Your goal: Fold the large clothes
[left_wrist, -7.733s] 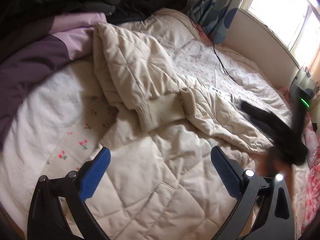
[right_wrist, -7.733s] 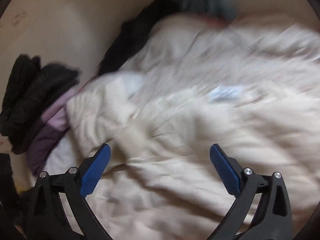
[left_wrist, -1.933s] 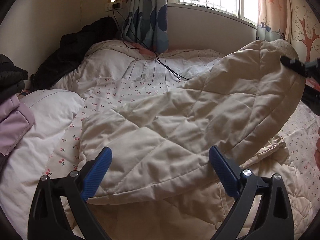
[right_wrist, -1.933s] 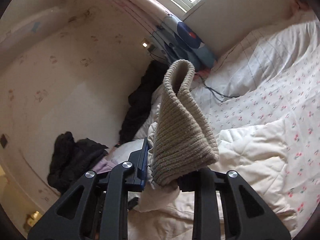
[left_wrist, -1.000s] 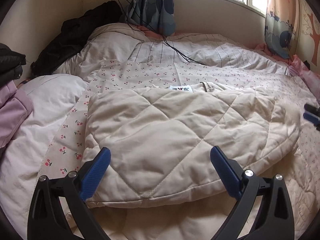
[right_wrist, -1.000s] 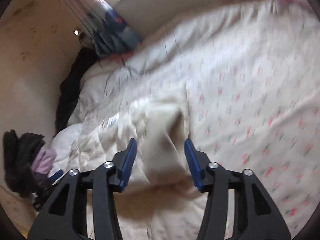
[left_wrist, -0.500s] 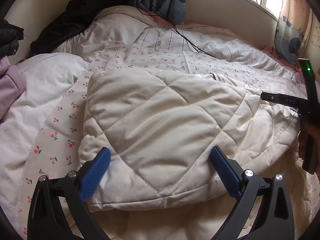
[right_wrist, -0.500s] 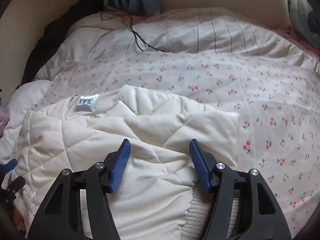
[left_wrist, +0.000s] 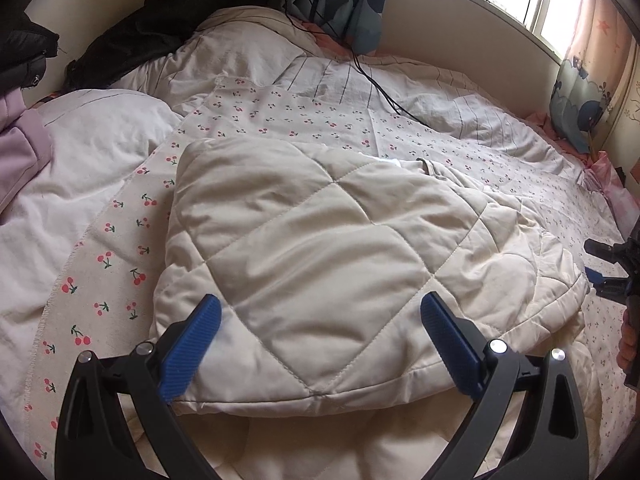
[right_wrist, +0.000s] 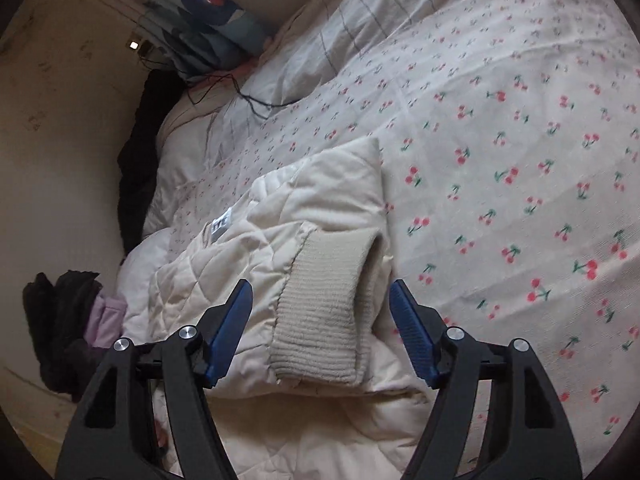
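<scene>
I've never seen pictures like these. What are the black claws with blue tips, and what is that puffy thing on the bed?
The claws are two grabbers that a person holds, one in each hand. Each has a camera looking along its fingers, so each picture comes from one grabber. The left gripper and right gripper are both open and hold nothing. The puffy thing is a cream quilted jacket lying folded over on a cherry-print bedspread. Its knitted cuff lies between the right gripper's fingers. Dark clothes are piled by the wall.
</scene>
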